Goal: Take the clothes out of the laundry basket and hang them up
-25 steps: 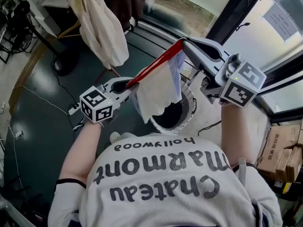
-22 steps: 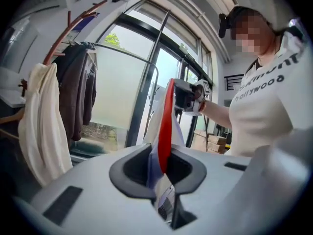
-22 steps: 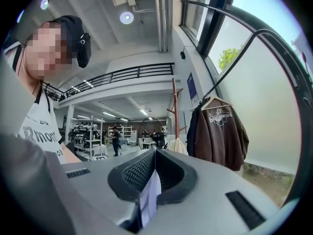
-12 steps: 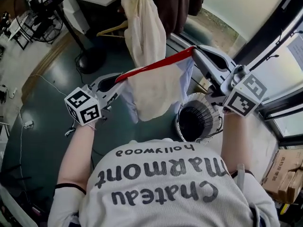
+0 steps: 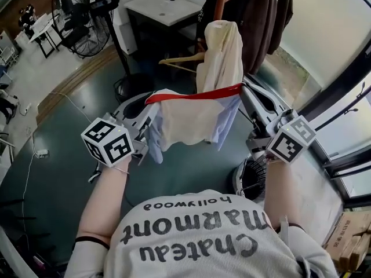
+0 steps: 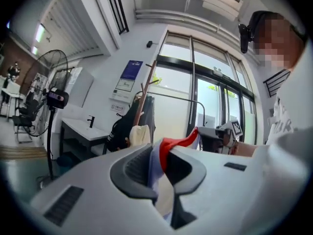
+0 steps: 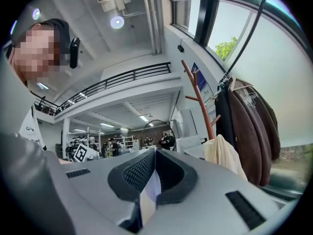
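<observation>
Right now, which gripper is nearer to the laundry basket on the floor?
Right. The right gripper holds one end of the garment almost above the laundry basket. The left gripper holds the other end, well off to the basket's left.

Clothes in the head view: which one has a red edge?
The pale garment stretched between the left gripper and right gripper; the cream garment and dark jackets behind it show no red.

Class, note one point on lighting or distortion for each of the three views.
Head view: even daylight, garment sharp. Left gripper view: fisheye, dark corners, windows washed out. Right gripper view: same fisheye, ceiling lamp flares, near jaws soft.
</observation>
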`<action>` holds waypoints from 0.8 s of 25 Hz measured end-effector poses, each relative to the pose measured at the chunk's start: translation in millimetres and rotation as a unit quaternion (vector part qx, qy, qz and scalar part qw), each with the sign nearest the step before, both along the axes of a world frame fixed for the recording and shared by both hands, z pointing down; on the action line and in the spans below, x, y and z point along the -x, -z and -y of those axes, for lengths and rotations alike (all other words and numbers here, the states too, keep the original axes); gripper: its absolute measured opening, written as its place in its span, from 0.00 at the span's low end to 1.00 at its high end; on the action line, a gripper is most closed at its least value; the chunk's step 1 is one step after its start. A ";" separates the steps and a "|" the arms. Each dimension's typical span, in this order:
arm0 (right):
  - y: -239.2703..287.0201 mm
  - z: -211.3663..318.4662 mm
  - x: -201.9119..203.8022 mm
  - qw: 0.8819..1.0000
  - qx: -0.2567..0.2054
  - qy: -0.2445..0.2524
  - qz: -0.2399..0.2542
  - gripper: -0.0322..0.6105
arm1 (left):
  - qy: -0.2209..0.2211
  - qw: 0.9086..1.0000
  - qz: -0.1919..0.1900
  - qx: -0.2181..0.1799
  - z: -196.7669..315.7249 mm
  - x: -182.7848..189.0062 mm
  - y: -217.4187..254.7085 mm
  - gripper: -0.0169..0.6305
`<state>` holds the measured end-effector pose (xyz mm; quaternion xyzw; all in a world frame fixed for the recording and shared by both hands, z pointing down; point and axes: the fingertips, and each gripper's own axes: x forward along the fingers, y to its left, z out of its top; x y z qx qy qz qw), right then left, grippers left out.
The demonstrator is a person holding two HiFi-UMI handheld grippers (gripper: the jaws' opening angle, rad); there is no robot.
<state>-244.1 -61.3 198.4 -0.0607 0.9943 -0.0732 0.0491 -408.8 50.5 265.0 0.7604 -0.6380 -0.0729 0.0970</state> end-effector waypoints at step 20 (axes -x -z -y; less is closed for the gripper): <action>77.5 97.5 101.1 0.994 -0.092 0.040 0.053 0.10 | -0.034 0.996 0.023 -0.076 102.4 96.1 80.9 0.09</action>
